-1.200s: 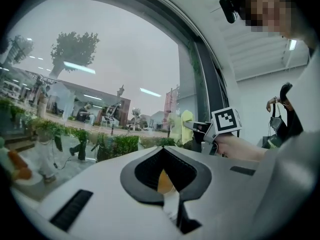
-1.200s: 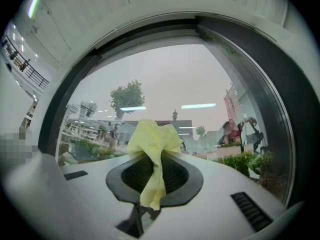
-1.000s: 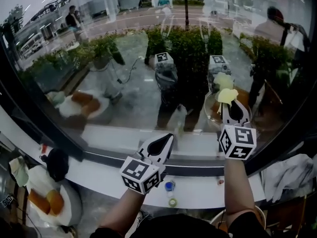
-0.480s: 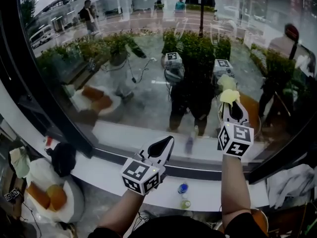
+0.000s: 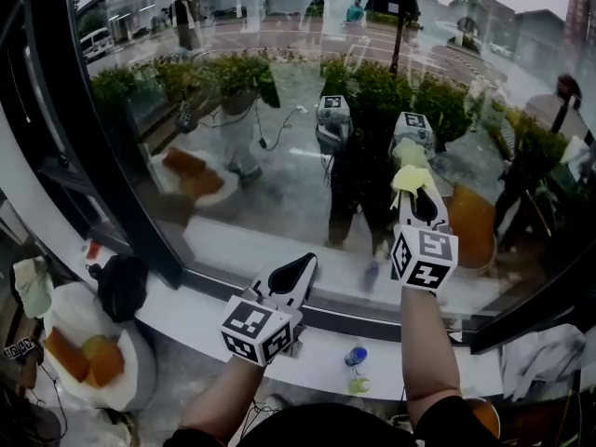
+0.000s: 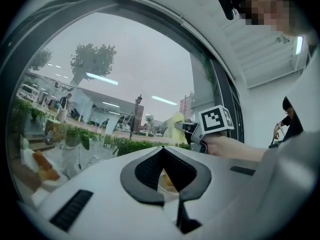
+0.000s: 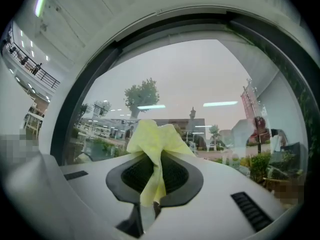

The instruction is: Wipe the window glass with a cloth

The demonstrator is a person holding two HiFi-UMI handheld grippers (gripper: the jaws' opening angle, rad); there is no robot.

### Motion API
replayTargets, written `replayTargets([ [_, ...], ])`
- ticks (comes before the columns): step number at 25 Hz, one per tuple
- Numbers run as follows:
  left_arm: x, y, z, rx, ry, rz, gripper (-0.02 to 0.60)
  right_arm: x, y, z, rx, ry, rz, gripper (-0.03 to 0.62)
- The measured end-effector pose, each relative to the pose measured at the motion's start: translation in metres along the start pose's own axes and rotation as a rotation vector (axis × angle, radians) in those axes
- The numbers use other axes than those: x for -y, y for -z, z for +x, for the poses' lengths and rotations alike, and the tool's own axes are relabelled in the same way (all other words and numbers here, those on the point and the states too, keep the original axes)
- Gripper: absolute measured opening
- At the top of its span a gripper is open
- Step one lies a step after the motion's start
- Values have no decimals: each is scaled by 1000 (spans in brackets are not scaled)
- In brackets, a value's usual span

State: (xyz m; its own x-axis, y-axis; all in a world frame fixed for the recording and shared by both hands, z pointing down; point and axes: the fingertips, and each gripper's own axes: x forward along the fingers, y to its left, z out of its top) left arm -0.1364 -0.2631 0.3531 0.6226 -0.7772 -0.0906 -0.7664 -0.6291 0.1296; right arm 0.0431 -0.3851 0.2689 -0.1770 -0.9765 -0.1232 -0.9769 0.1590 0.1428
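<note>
Your right gripper [image 5: 413,196] is clamped on the yellow cloth [image 5: 407,177]. The cloth bunches out past the gripper's tips toward the far side and seems to meet its own reflection in the window glass [image 5: 279,166], so the pane lies straight ahead of it. Your left gripper [image 5: 300,270], jaws together on nothing, hangs lower, further left and nearer you. The right one is better placed to wipe.

Two small bottles [image 5: 355,357] on white sill [image 5: 200,317] — black bag [image 5: 123,287] near its left end, orange cushions [image 5: 82,358] below.
</note>
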Motion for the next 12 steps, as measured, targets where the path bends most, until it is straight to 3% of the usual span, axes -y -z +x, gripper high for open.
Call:
replayTargets([
  [6,-52,2,-39,0,-61,-4,8,-62,1,22,6,-37,10,57],
  [12,-158,-9,-103,-11,-113,-16,8,-211,7,85,-39,-145,1,57],
])
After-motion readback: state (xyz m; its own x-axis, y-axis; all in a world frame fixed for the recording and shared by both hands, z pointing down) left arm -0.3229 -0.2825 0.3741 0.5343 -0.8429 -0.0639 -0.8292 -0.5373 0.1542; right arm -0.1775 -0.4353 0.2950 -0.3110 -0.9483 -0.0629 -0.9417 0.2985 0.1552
